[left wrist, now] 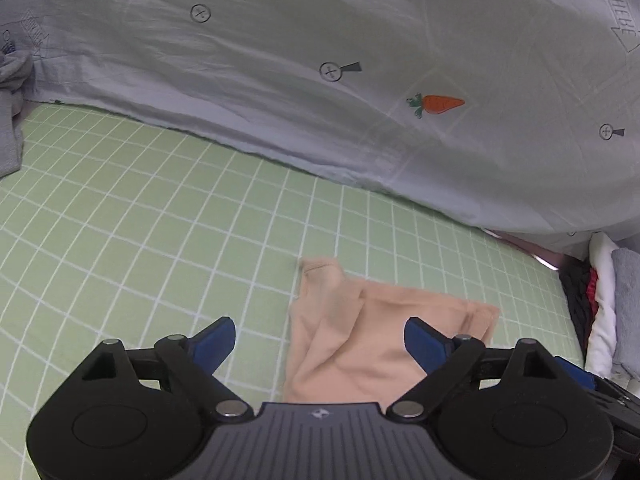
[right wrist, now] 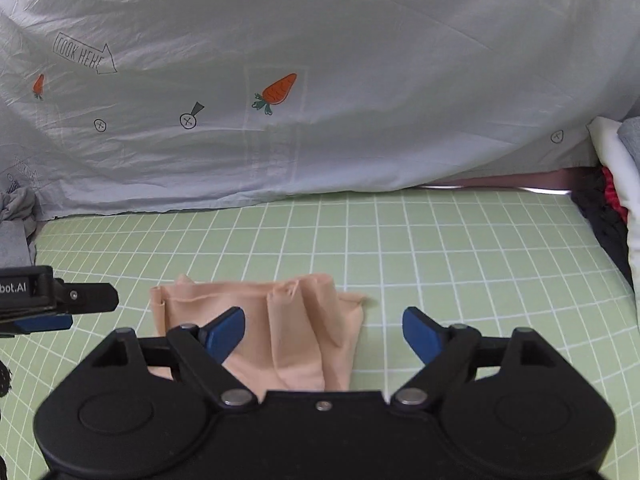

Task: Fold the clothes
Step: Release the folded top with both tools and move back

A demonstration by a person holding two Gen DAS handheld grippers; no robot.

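A: Left wrist view: nearest the lens, the left gripper (left wrist: 320,340) stands with its blue fingers (left wrist: 216,338) spread wide, nothing pinched. The peach garment (left wrist: 360,344) lies flat on the green checked sheet (left wrist: 140,220) below them, the right-hand pad over the cloth.

B: Right wrist view agrees: the right gripper (right wrist: 323,334) gapes too, empty, with the garment just beneath.

A: How far along, you reckon?

B: It looks folded over already, layers overlapping, edges a bit ragged. I'd judge a fold is laid; tidying or one more fold may remain.

A: Beyond?

B: The grey carrot-print duvet (right wrist: 320,80), and crumpled grey clothes (left wrist: 12,120) far left, seemingly unfolded
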